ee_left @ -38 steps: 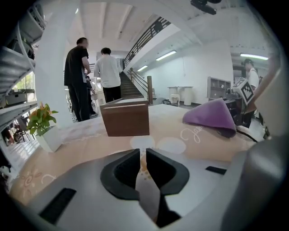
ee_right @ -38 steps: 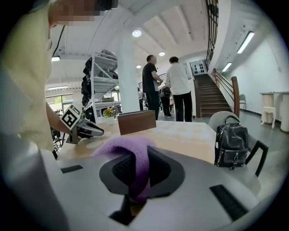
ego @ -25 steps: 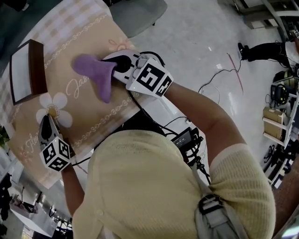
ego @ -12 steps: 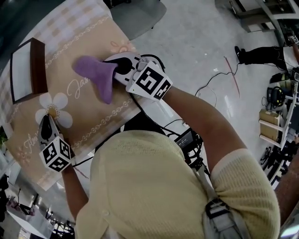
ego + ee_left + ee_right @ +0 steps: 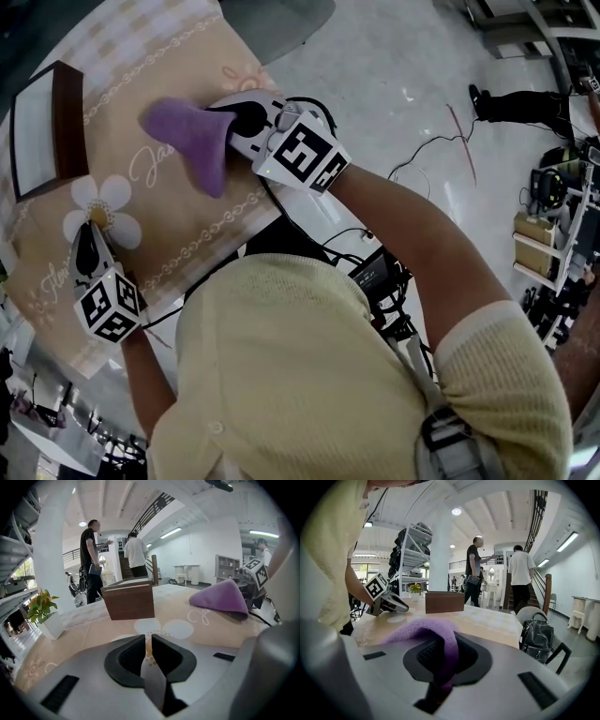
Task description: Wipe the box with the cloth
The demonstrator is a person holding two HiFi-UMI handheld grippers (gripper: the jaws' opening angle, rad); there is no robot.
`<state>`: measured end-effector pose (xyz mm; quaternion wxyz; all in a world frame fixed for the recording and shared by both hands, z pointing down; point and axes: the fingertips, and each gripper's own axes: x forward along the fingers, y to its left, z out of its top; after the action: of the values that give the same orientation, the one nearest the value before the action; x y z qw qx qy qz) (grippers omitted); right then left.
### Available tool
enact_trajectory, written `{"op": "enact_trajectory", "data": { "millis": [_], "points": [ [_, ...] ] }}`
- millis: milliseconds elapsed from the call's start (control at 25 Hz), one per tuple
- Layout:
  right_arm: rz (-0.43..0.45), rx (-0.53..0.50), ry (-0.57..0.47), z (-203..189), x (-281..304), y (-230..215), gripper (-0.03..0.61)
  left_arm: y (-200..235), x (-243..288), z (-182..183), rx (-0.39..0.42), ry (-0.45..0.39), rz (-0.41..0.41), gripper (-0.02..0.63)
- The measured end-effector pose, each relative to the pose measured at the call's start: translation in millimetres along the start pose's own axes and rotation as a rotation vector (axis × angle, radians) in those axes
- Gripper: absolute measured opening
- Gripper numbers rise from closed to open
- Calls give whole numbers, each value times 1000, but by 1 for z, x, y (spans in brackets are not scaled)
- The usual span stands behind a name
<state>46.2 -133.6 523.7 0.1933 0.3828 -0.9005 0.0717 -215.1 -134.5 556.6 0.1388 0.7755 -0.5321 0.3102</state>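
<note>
Two grippers low over the table, neither touching the box.

Box: brown-sided, pale on top, at upper left of the head view, well apart from both sets of jaws. Straight ahead of the left jaws in the left gripper view, with bare tablecloth between. Small and far off at centre of the right gripper view.

Cloth: purple, upper centre of the head view, to the right of the box and apart from it. One end pinched in the right gripper, the rest spread out on the table toward the box.

Right gripper: jaws closed tight on a fold of the cloth, which rises between the pads and drapes over the left one.

Left gripper: lower left of the head view, tip by the white flower print. Jaws nearly together, only a thin slit, nothing held, the print showing through the gap. Cloth at right in that view, off to the side of the jaws and well clear of them.
</note>
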Motion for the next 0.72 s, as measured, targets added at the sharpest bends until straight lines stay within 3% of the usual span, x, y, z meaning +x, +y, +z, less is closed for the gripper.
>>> {"op": "enact_trajectory", "data": {
  "millis": [200, 400, 560, 640, 720],
  "points": [
    [-2, 22, -8, -6, -9, 5, 44, -9, -1, -13, 19, 40, -9, 55],
    [11, -50, -46, -3, -5, -4, 44, -8, 7, -10, 38, 42, 15, 60],
    [3, -38, -45, -7, -6, -4, 44, -18, 9, -13, 57, 53, -47, 107],
    [0, -30, -46, -10, -6, -3, 44, -25, 5, -4, 77, 13, -79, 162],
    [-3, -10, -52, -11, -7, -2, 44, -24, -2, 30, 123, -81, -57, 181]
  ]
}}
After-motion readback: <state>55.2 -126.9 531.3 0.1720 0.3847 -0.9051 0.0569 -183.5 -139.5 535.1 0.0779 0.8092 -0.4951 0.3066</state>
